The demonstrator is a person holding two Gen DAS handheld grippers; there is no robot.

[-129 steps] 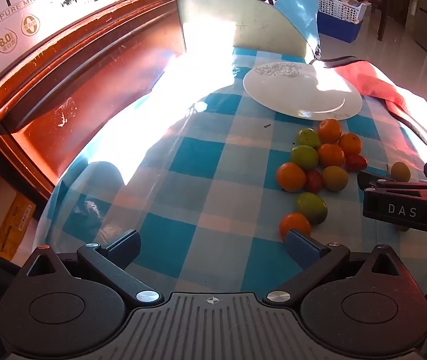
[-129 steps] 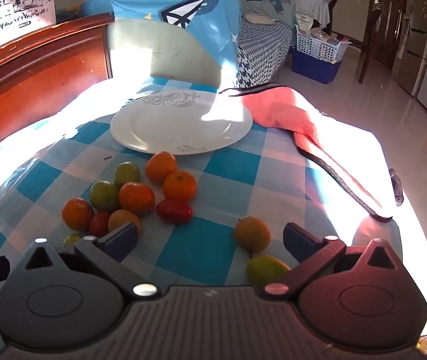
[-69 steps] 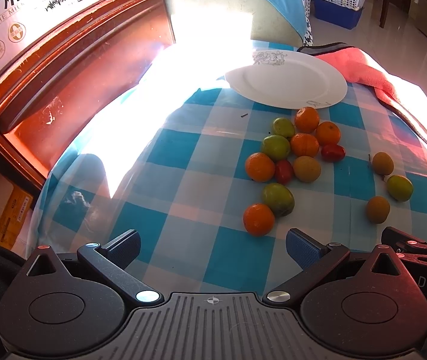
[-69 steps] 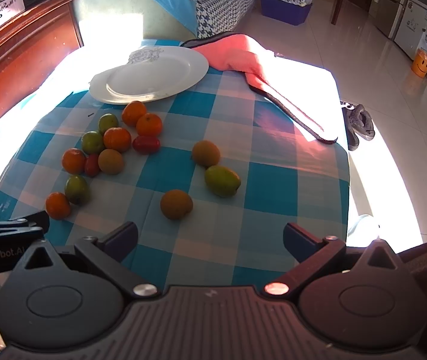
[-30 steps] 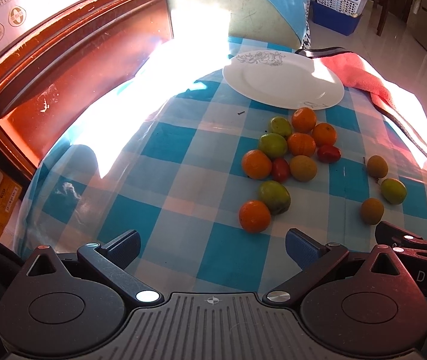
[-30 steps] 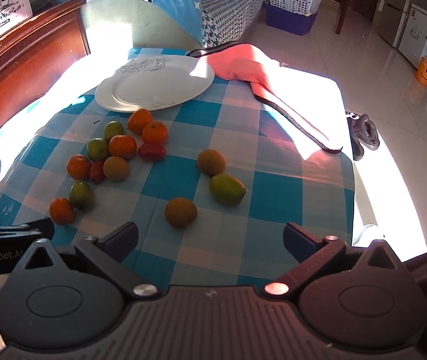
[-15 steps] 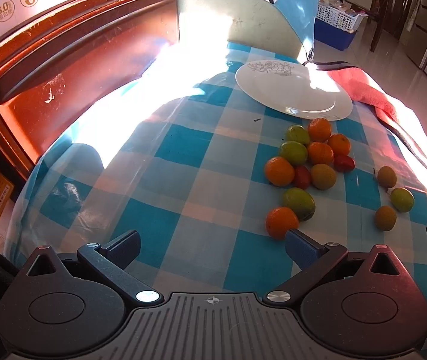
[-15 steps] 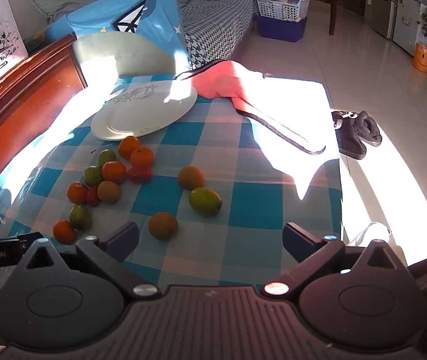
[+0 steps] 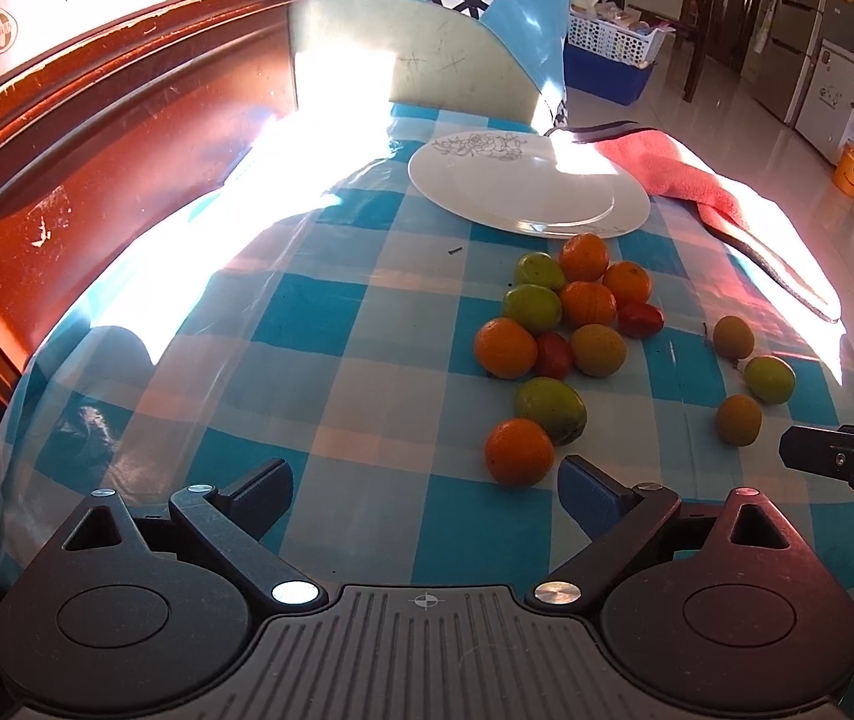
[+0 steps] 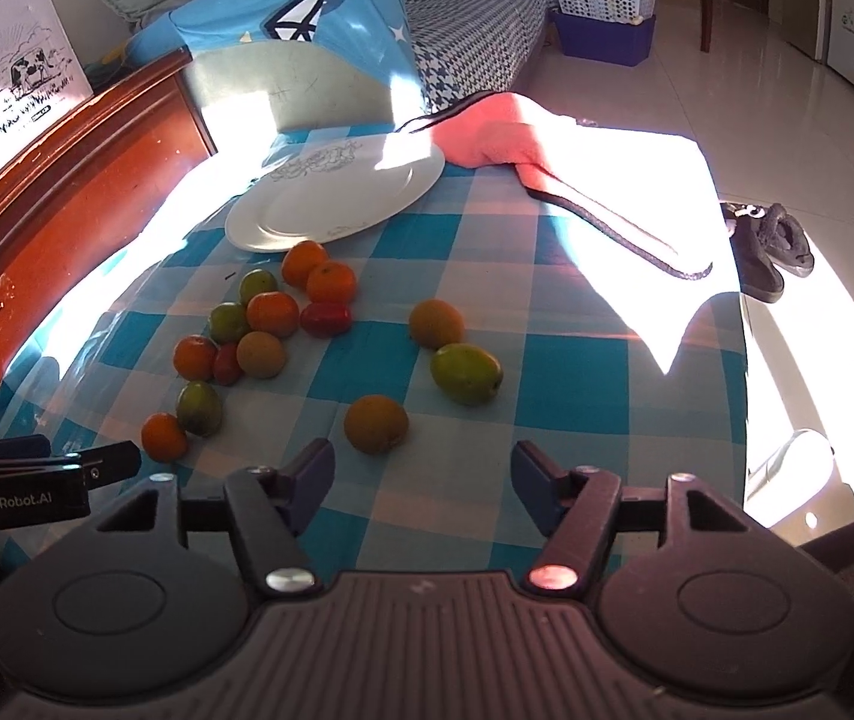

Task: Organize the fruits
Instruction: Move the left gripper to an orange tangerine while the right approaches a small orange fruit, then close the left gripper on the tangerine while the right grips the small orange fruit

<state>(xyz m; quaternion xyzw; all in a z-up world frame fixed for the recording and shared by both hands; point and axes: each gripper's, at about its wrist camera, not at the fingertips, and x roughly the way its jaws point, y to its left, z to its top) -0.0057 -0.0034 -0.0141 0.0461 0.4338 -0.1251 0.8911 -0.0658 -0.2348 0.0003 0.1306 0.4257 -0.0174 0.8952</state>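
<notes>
Several small fruits lie on a blue checked tablecloth point(image 9: 367, 372): a cluster of orange, green and red ones point(image 9: 571, 312) below an empty white plate point(image 9: 523, 186). An orange fruit point(image 9: 517, 450) and a green one point(image 9: 550, 402) lie nearest my left gripper point(image 9: 427, 492), which is open and empty. In the right wrist view, a brownish-orange fruit point(image 10: 375, 423), a green mango-like fruit point(image 10: 466, 373) and another orange one point(image 10: 436, 323) lie apart from the cluster point(image 10: 265, 324). My right gripper point(image 10: 421, 480) is open and empty, just before the brownish-orange fruit.
A pink cloth point(image 10: 505, 138) lies over the table's far right side. A red-brown wooden headboard point(image 9: 97, 138) runs along the left. The table edge drops off at the right, with slippers point(image 10: 769, 246) on the tiled floor. A chair back point(image 9: 403, 60) stands behind the plate.
Both grippers have stayed open and empty. Over the last second both have tilted up and shifted slightly, the right one closing in a little on the brownish-orange fruit. The fruits have not moved.
</notes>
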